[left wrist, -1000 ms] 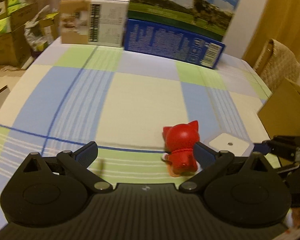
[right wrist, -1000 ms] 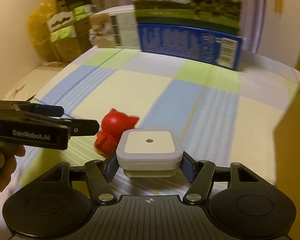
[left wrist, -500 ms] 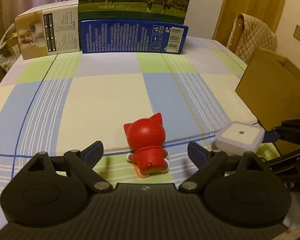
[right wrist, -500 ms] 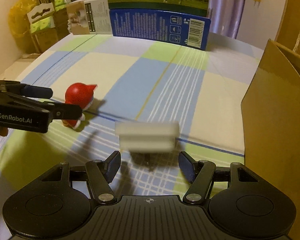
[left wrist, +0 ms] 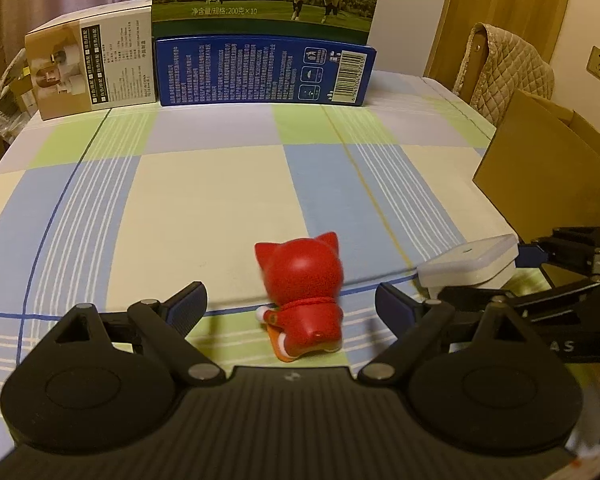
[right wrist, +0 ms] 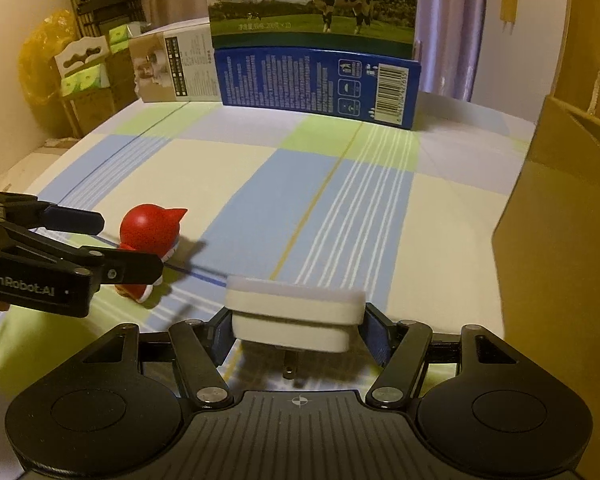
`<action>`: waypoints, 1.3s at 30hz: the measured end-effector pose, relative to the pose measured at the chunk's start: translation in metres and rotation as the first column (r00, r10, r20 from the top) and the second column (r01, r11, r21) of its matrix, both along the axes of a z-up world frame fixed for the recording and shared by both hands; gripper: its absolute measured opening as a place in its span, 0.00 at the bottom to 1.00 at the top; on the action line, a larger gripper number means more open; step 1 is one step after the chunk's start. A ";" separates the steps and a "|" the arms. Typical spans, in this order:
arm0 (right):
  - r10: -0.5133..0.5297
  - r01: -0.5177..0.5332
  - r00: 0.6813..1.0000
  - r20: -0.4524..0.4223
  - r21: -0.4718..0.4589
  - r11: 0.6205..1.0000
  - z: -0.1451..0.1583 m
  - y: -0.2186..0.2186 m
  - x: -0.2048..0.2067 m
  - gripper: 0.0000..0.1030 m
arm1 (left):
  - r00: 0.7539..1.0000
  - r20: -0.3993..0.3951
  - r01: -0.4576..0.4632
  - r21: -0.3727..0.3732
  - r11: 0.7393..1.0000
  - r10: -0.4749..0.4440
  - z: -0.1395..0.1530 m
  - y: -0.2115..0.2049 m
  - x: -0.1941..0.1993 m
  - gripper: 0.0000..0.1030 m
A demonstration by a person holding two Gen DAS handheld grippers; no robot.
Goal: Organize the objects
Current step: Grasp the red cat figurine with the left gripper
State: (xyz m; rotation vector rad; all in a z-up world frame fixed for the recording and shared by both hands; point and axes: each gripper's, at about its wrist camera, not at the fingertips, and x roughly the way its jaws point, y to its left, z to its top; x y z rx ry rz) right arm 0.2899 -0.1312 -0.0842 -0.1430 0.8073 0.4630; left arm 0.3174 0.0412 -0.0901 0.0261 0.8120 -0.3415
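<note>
A red cat figurine (left wrist: 302, 294) stands on the checked tablecloth, its back to me, between the open jaws of my left gripper (left wrist: 292, 304), which does not touch it. It also shows in the right wrist view (right wrist: 148, 240). My right gripper (right wrist: 294, 330) is shut on a white square plug-in night light (right wrist: 294, 316) and holds it above the cloth, prongs down. The night light shows at the right in the left wrist view (left wrist: 470, 262).
A brown cardboard box (left wrist: 552, 184) stands at the table's right edge (right wrist: 560, 216). A blue milk carton box (left wrist: 264, 32) and a tan product box (left wrist: 90, 66) stand along the far edge. A quilted chair back (left wrist: 508, 68) is behind.
My left gripper has moved forward so the figurine sits between its jaws. My right gripper has held the night light throughout, lifting and tilting it level while turning toward the cardboard box.
</note>
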 end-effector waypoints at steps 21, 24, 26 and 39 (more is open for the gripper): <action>-0.158 0.158 0.987 0.004 0.042 0.987 0.010 -0.019 0.011 0.59 | 1.000 0.014 0.017 0.008 1.000 -0.017 -0.007 -0.017 0.004 0.64; -0.152 0.152 0.988 0.003 0.043 0.987 0.009 -0.018 0.011 0.59 | 1.000 0.010 0.021 0.015 1.000 -0.021 -0.009 -0.019 0.006 0.51; -0.142 0.141 0.990 0.003 0.048 0.989 0.010 -0.016 0.010 0.59 | 1.000 0.014 0.019 0.029 0.999 -0.020 -0.010 -0.019 0.006 0.43; -0.150 0.147 0.988 0.031 0.080 0.986 0.019 -0.016 0.005 0.59 | 1.000 0.022 0.013 0.023 1.000 -0.013 -0.007 -0.019 0.002 0.39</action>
